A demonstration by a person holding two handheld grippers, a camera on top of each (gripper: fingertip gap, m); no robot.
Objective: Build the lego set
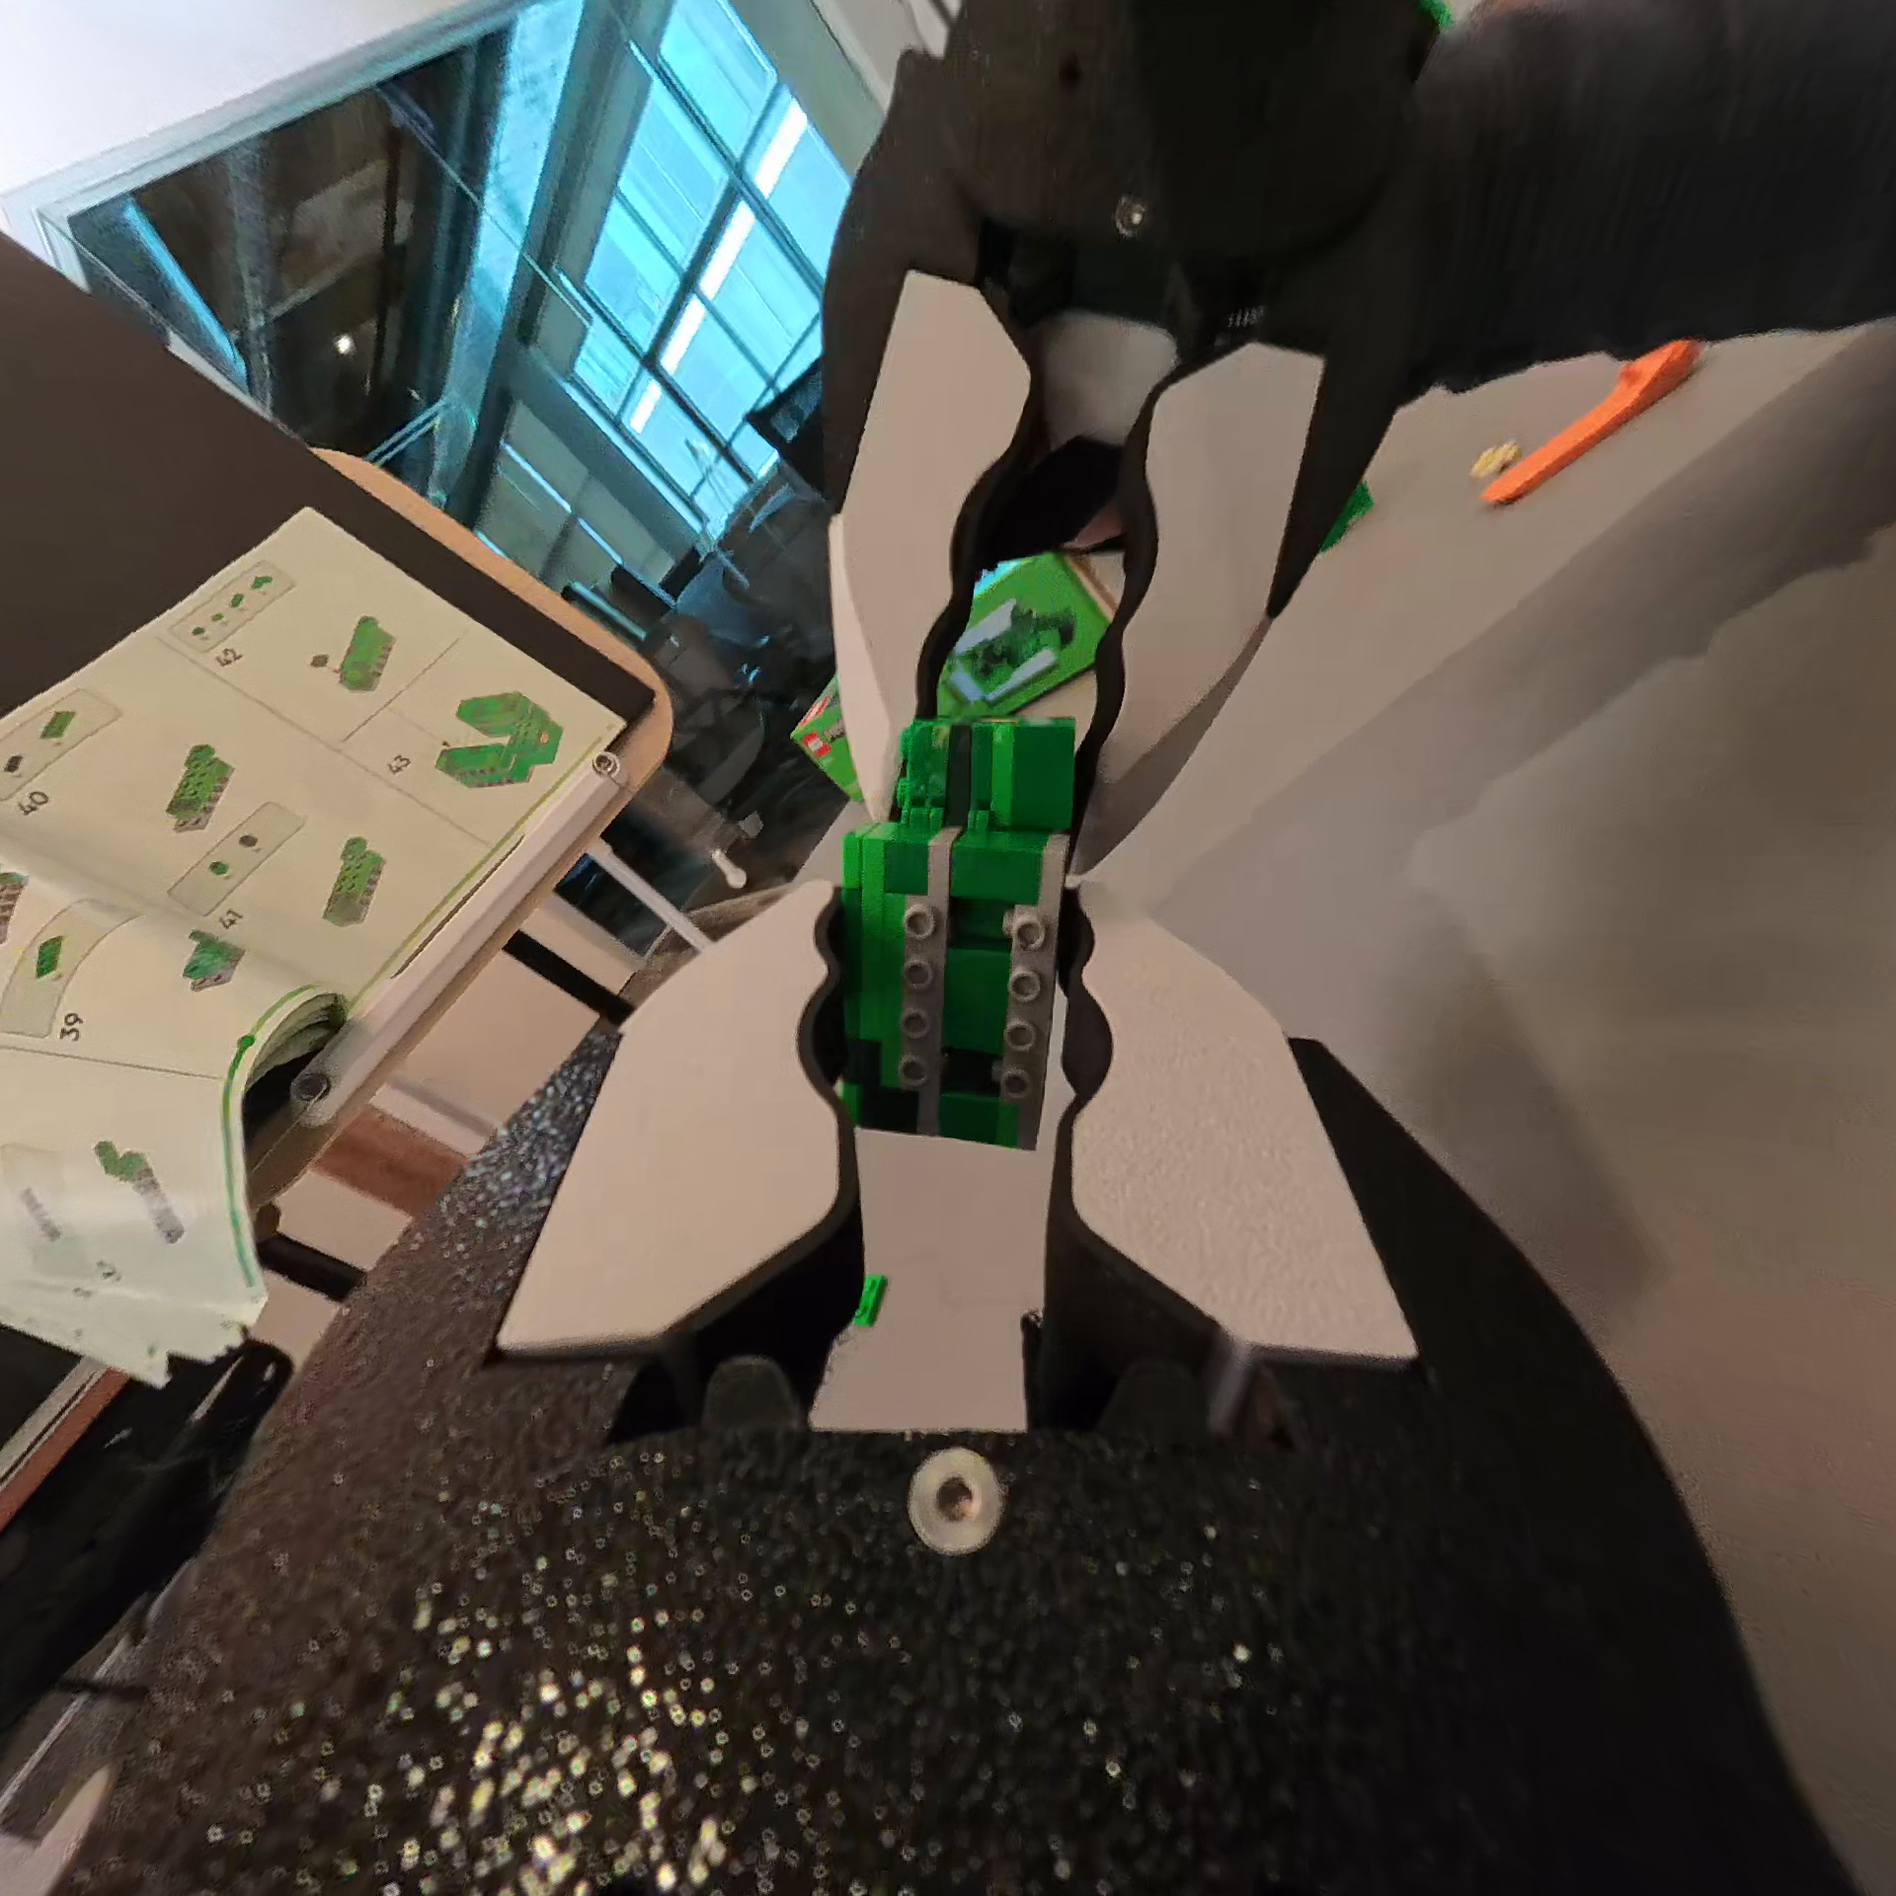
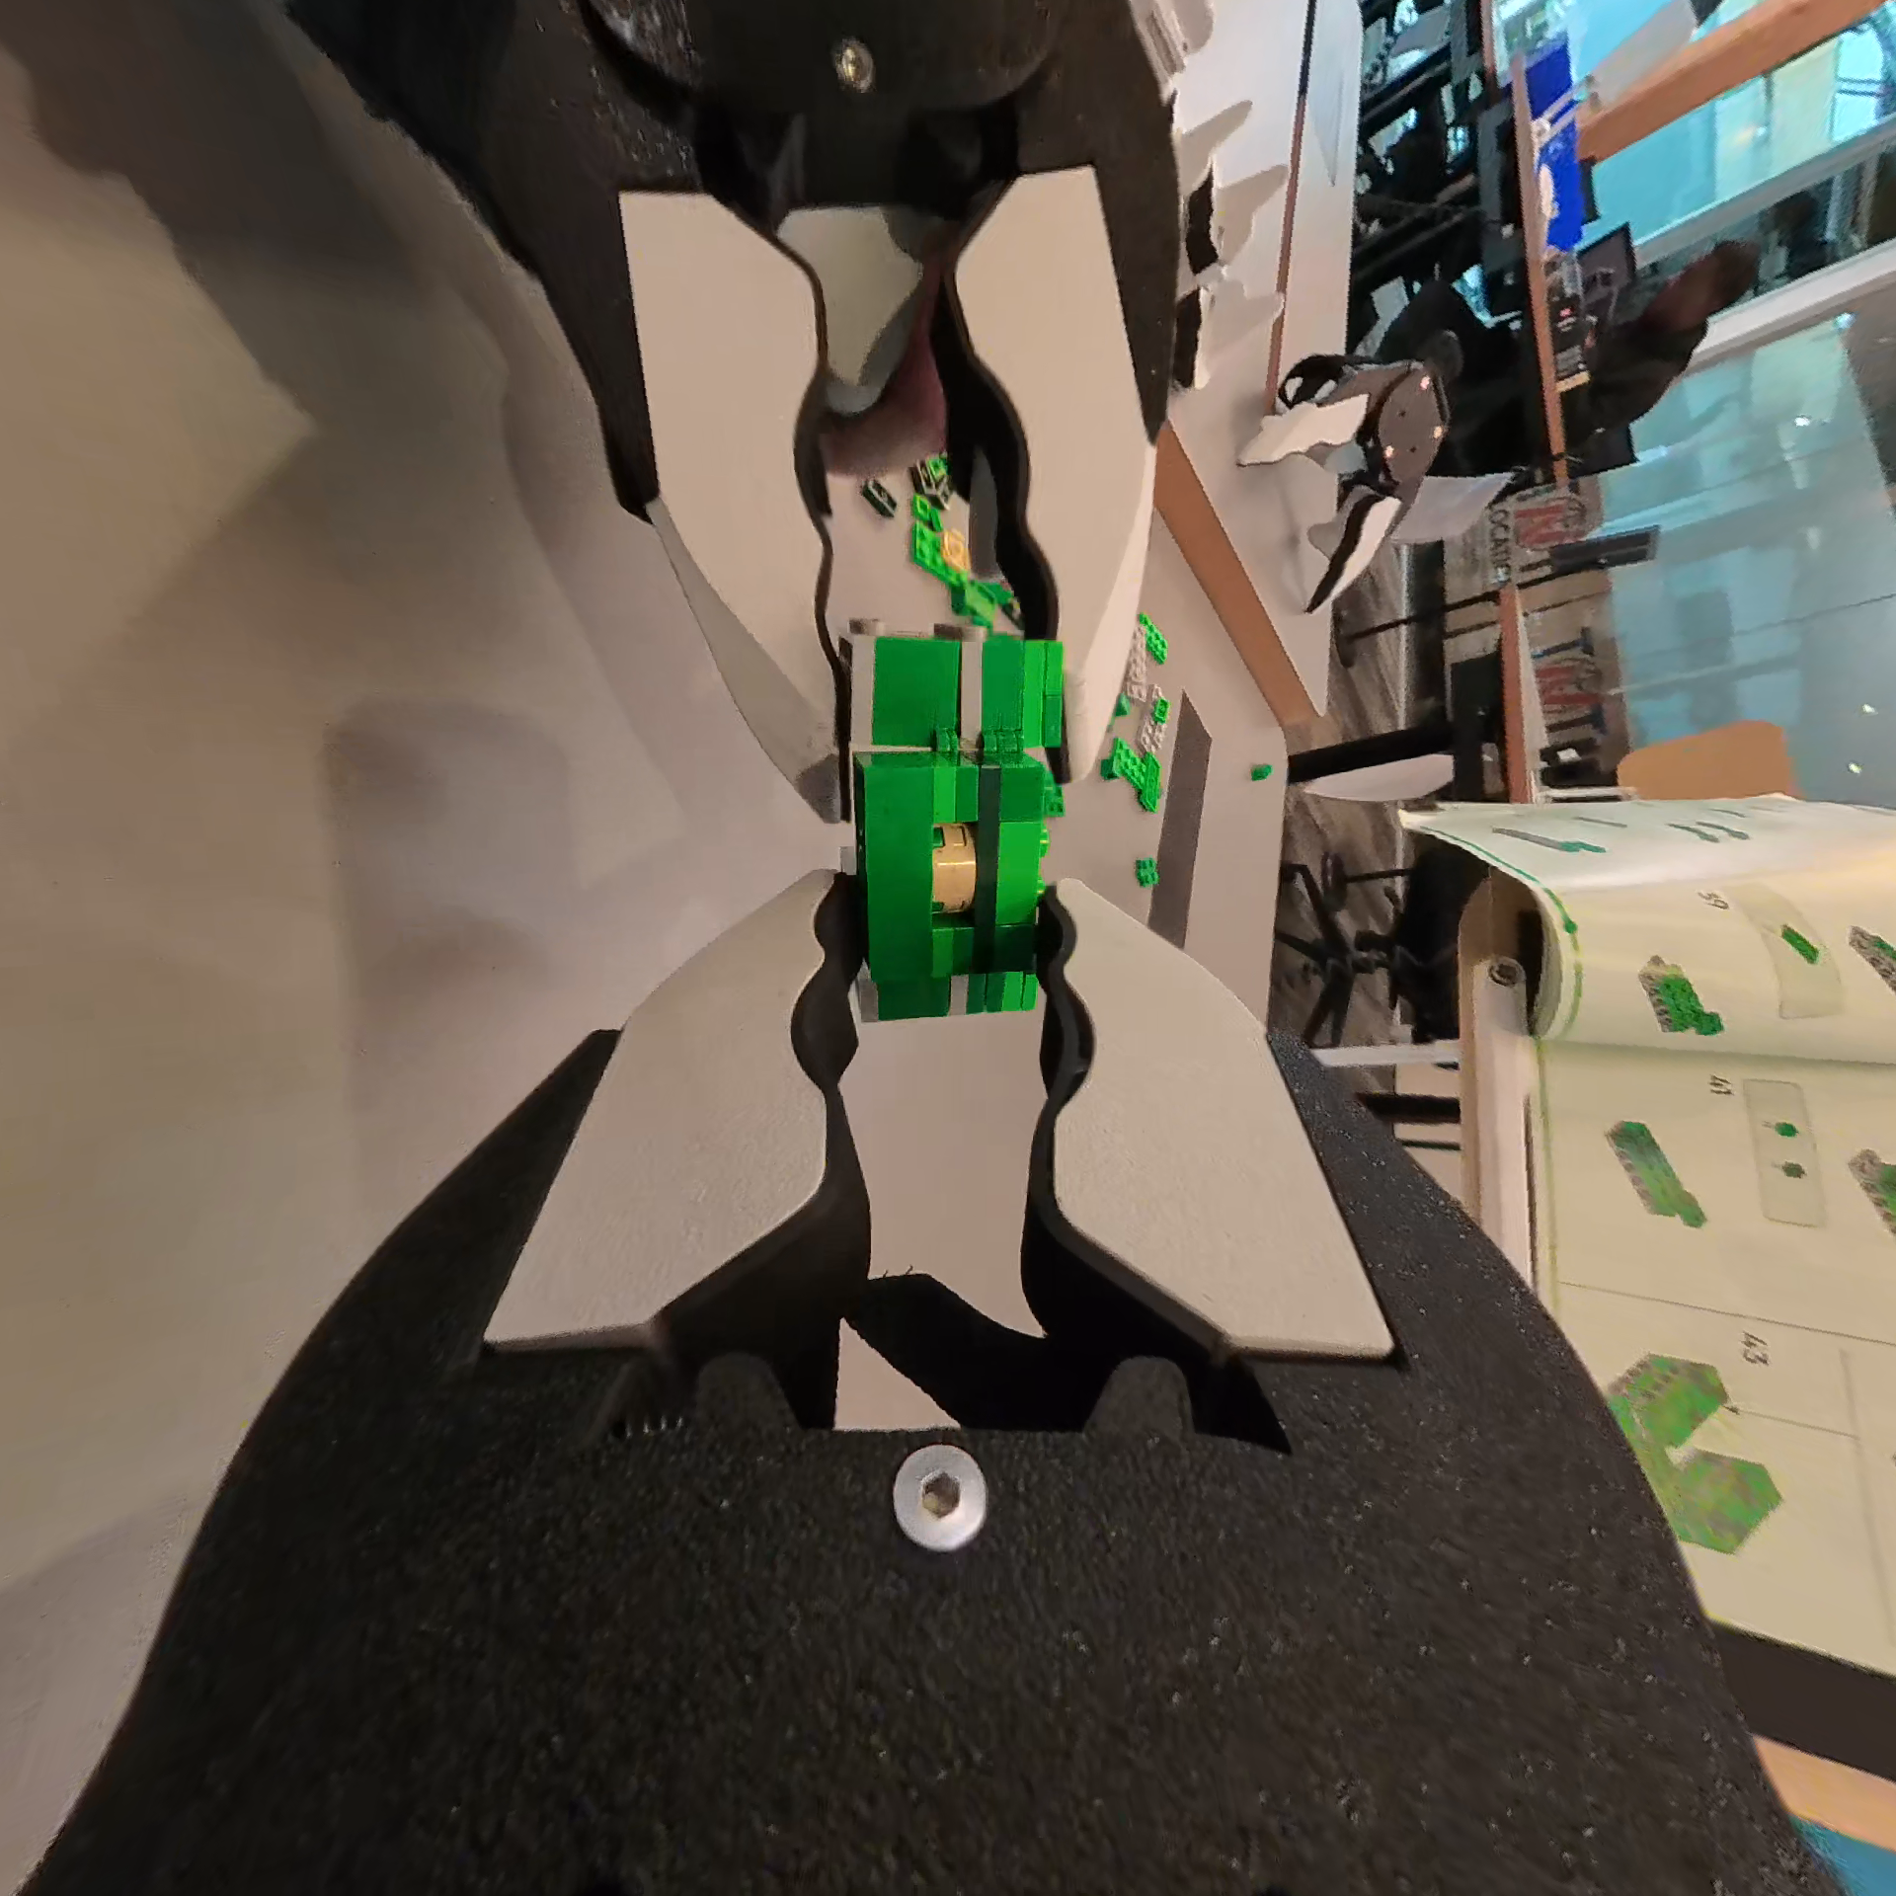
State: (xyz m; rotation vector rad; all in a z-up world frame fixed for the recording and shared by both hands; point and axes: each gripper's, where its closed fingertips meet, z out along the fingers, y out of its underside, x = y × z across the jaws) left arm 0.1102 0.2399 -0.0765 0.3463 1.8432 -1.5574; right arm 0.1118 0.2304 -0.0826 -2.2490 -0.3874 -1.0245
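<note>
Two tools [image 1: 949,985] [image 2: 944,923], one green lego build [image 1: 954,985], one instruction booklet [image 1: 236,821], one orange piece [image 1: 1590,421].

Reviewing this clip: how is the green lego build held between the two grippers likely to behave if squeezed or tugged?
The green lego build looks rigid, being stacked bricks, so it probably won't flex. It seems to have two sections joined at a narrow hinge-like seam, which may fold or separate under a pull. The left gripper and right gripper each clamp one end, so twisting could pop bricks off.
</note>
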